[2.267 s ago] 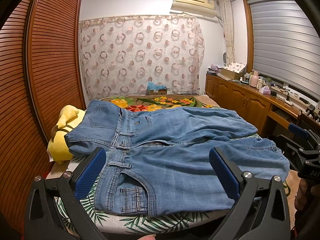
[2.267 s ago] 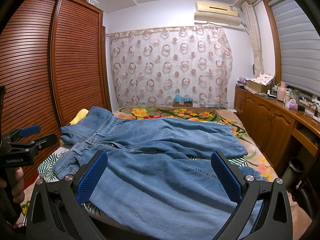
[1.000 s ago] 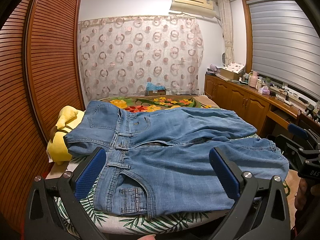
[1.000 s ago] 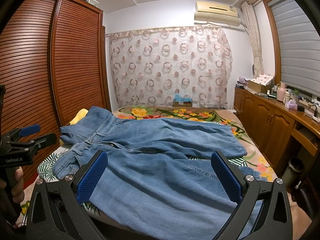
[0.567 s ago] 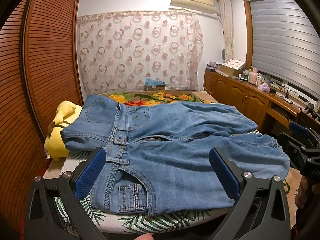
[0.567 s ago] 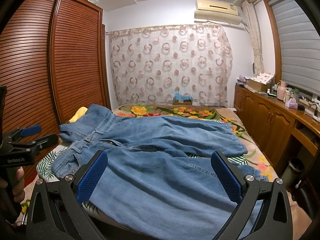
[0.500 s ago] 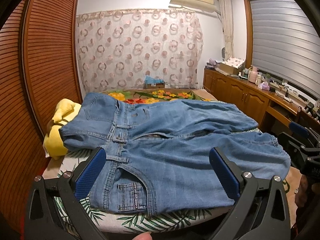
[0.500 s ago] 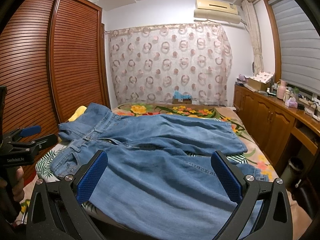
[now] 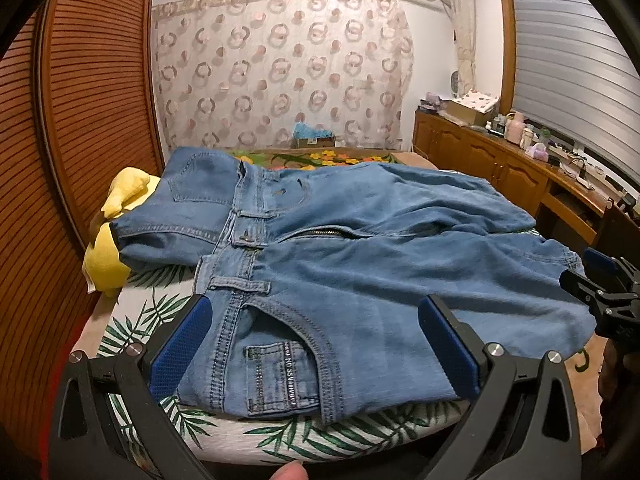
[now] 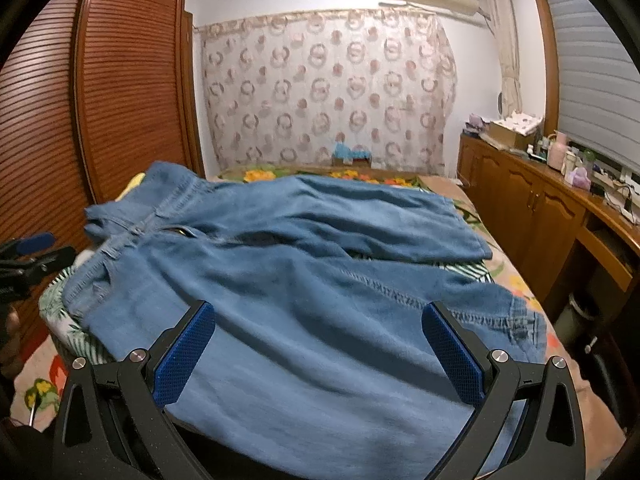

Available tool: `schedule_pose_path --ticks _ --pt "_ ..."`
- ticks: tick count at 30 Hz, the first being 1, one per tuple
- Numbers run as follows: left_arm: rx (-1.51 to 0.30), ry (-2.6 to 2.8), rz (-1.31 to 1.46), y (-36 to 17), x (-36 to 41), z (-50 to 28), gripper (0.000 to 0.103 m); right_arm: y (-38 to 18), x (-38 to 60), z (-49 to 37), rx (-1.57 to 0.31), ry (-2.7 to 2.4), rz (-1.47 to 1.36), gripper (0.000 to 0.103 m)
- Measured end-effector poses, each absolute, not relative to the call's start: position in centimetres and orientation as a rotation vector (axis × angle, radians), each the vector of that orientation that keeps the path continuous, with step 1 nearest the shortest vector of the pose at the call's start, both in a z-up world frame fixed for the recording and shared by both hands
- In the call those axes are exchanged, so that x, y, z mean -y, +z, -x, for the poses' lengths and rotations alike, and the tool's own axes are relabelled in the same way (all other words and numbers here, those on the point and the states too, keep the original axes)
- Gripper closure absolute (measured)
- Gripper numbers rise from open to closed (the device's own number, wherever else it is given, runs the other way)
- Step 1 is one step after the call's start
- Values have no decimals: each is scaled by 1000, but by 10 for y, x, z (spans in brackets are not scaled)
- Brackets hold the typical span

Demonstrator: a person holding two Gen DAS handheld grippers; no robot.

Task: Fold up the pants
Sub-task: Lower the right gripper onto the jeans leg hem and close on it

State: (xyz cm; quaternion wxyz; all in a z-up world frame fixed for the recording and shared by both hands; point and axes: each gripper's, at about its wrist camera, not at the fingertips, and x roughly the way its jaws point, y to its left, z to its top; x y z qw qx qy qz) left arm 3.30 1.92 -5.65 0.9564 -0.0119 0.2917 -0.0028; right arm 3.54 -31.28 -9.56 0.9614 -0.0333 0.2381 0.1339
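Blue denim pants [image 9: 360, 272] lie spread across the bed, waistband to the left, legs running to the right, fly unzipped. My left gripper [image 9: 316, 344] is open over the near waistband corner and front pocket, nothing between its blue pads. In the right wrist view the pants [image 10: 320, 280] fill the foreground and my right gripper [image 10: 318, 356] hangs open above the near leg. Each gripper shows in the other's view: the right one [image 9: 600, 284] at the leg hem, the left one [image 10: 28, 256] by the waistband.
The bed [image 9: 280, 436] has a leaf and flower print cover. A yellow plush toy [image 9: 112, 236] sits under the waistband at the left. Slatted wooden wardrobe doors [image 10: 120, 92] stand left; a wooden cabinet counter [image 10: 560, 208] with bottles runs along the right. A thumb tip [image 9: 290, 472] shows at the bottom.
Both grippers have come lower and closer to the pants; the denim now looms larger in both views. Both stay open and the pants lie as before.
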Motion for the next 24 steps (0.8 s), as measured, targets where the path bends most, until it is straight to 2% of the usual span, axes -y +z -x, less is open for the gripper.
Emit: schedule_pose_path --ticks 18,22,23,24 --pt "-635 51 85 -88 -89 -33 0 -94 288 -80 -672 250 164 0" --pt "-657 62 96 -96 -104 -34 10 -83 291 -75 -656 264 133 0" --pt "-660 63 98 -97 -107 -33 17 -83 292 -74 -650 265 129 0" --pt "-666 61 103 -99 -109 -34 19 -81 291 -73 -643 266 130 0"
